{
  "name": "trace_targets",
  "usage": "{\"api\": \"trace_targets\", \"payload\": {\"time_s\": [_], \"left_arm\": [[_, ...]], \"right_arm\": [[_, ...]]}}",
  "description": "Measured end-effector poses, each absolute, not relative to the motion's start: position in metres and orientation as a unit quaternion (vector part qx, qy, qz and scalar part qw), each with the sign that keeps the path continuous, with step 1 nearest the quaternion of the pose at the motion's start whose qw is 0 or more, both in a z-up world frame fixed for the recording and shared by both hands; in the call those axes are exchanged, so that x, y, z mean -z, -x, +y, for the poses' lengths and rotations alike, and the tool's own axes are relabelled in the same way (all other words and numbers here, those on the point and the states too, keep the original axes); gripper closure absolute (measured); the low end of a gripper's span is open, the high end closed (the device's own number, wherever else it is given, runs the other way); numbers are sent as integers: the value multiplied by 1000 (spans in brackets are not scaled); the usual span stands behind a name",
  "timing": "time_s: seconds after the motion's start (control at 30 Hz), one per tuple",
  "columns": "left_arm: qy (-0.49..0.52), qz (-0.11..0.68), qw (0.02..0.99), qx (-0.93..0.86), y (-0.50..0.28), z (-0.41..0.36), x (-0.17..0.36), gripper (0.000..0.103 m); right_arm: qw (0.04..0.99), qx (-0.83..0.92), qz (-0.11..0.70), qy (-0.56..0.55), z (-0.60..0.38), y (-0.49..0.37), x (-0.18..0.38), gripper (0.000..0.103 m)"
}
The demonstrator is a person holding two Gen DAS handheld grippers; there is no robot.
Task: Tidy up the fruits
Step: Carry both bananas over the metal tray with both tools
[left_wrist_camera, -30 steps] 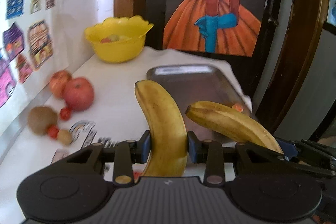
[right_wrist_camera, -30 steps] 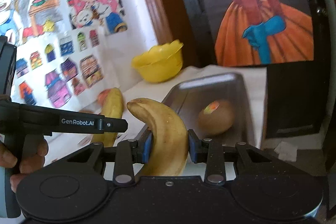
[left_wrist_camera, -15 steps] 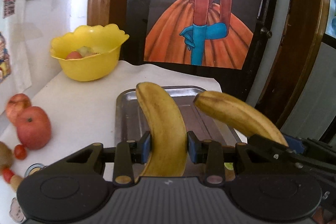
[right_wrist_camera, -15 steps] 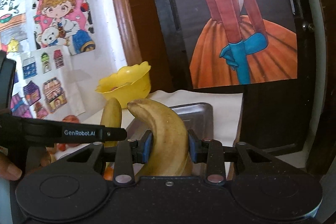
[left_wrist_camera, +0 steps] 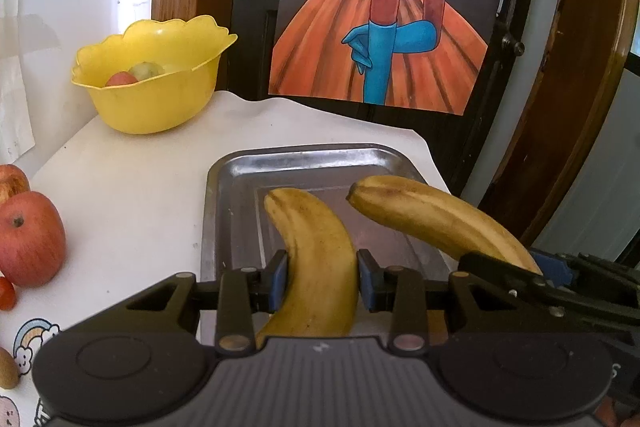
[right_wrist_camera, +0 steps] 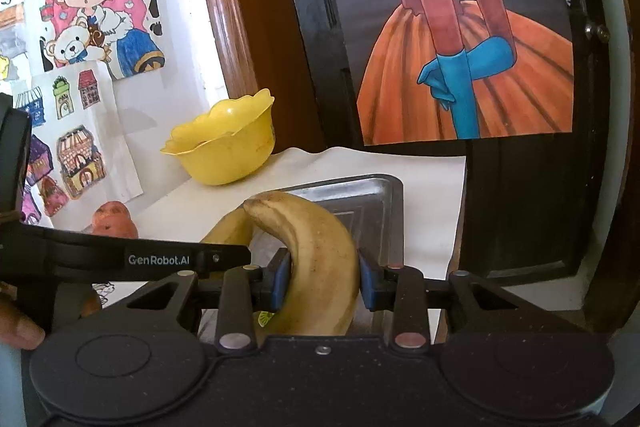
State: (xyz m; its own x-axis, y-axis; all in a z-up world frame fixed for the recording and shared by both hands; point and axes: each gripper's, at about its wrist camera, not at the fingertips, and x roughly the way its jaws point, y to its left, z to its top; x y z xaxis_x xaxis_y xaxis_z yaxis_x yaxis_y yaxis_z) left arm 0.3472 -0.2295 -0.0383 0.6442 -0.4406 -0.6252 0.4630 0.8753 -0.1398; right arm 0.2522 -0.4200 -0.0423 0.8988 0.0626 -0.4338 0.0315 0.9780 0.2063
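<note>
Two fruits (left_wrist_camera: 134, 75) in yellow bowl (left_wrist_camera: 152, 99)

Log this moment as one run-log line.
left hand-held gripper: shut on banana | right hand-held gripper: shut on second banana | both over metal tray | not released

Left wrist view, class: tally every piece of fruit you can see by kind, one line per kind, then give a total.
Yellow bananas held in jaws: 2
Red apples on the white table: 2
Small red tomato at the left edge: 1
Brown kiwi at the left edge: 1
Fruits inside the yellow plastic bowl, kind unclear: 2
Total: 8
</note>
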Motion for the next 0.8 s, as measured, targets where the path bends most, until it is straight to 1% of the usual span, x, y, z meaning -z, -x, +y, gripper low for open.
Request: {"api": "trace_targets", "payload": {"time_s": [0.23,0.37,0.43,0.6,0.73,0.8], "left_arm": [[-18,357,902,243,-346,-230,44,62],[-17,348,905,244,-342,-227,43,61],[-16,345,906,246,-339,-225,40,59],[-16,333,912,239,-332,-220,34,50],[-8,325,917,230,-325,-211,28,41],[-5,319,921,224,-321,-206,23,30]], "right_arm": [[974,2,215,-79,-410,-252,41,65],[975,-8,211,-74,-406,-252,37,66],[975,-8,210,-76,-405,-252,37,65],[973,-6,208,-96,-409,-246,38,63],[973,-6,205,-105,-409,-240,36,54],[973,-8,204,-108,-408,-237,34,50]]}}
